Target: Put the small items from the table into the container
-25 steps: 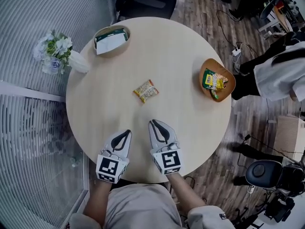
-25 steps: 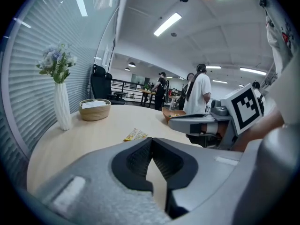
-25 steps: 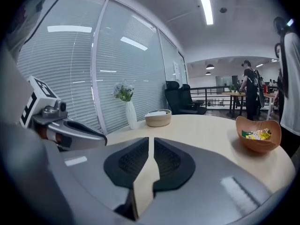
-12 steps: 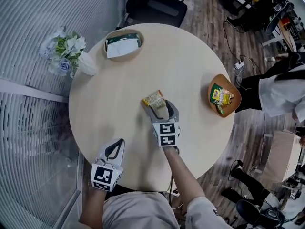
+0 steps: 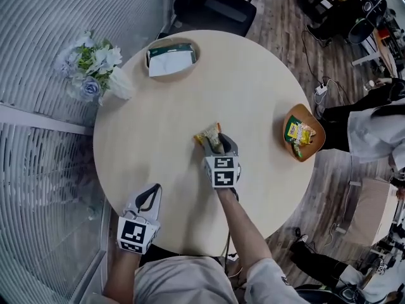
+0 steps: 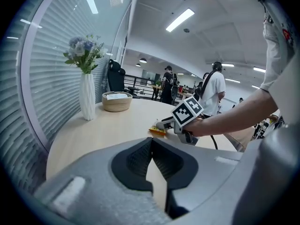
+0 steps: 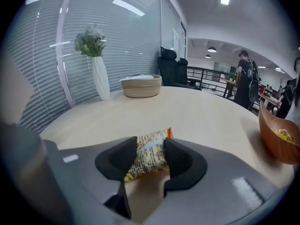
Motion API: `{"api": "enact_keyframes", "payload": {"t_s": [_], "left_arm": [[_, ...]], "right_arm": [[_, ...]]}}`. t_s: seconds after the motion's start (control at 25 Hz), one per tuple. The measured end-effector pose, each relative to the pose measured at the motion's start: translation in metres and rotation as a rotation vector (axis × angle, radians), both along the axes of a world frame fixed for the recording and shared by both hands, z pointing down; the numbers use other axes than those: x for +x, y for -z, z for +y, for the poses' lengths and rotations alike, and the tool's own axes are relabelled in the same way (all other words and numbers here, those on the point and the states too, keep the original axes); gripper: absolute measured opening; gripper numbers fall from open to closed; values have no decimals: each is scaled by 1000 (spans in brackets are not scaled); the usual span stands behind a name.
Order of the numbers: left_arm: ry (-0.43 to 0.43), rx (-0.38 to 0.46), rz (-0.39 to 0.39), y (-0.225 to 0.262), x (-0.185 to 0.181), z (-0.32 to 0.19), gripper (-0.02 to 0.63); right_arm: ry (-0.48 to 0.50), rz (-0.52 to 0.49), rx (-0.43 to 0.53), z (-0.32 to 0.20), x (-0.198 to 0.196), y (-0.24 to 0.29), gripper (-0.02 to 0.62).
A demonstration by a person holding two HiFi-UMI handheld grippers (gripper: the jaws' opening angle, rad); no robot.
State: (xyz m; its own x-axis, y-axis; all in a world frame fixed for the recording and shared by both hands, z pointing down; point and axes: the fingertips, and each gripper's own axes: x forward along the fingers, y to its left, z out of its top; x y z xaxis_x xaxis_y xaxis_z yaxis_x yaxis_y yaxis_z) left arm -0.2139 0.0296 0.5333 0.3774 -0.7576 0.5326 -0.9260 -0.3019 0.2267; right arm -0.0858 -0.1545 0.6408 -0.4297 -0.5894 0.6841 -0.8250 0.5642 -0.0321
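A yellow-orange snack packet (image 5: 209,133) lies near the middle of the round table (image 5: 253,81). My right gripper (image 5: 218,145) reaches over it, jaws closing. In the right gripper view the packet (image 7: 150,154) fills the gap of the right gripper (image 7: 151,146), and both pads touch its sides. The orange bowl (image 5: 314,145) at the table's right edge holds other packets. My left gripper (image 5: 150,195) rests shut and empty at the near left edge. In its own view the left gripper (image 6: 151,146) looks toward the packet (image 6: 158,131).
A wicker basket (image 5: 171,75) with a white paper stands at the far side. A white vase of flowers (image 5: 95,71) is at the far left edge. A slatted wall runs along the left. People and office chairs stand beyond the table on the right.
My right gripper reached forward from the near edge to the packet and its jaws came in around it. My left gripper drew back slightly toward the near left edge.
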Motion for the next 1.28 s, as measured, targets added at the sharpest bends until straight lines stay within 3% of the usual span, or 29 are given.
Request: {"api": "enact_keyframes", "payload": {"t_s": [0.12,0.36,0.72,1.0,1.28], "left_arm": [[-9,6,-3,-1,0,-2,-11],[-27,6,2,0,9,-1,-11],[-72,12,0,8,28,-4,-9],[-150,15,-1,8,66,-6,-9],[-192,12,-4,8,100,-8,-9]], "right_arm": [[11,-24,-10,4,-5,3,147],[27,-46,-10,8,-5,10,118],[-26,-81,138,-10,38,72,109],[-190,-68,268,-49,146,129,104],[-478,-59,252,-74,293,126,100]]}}
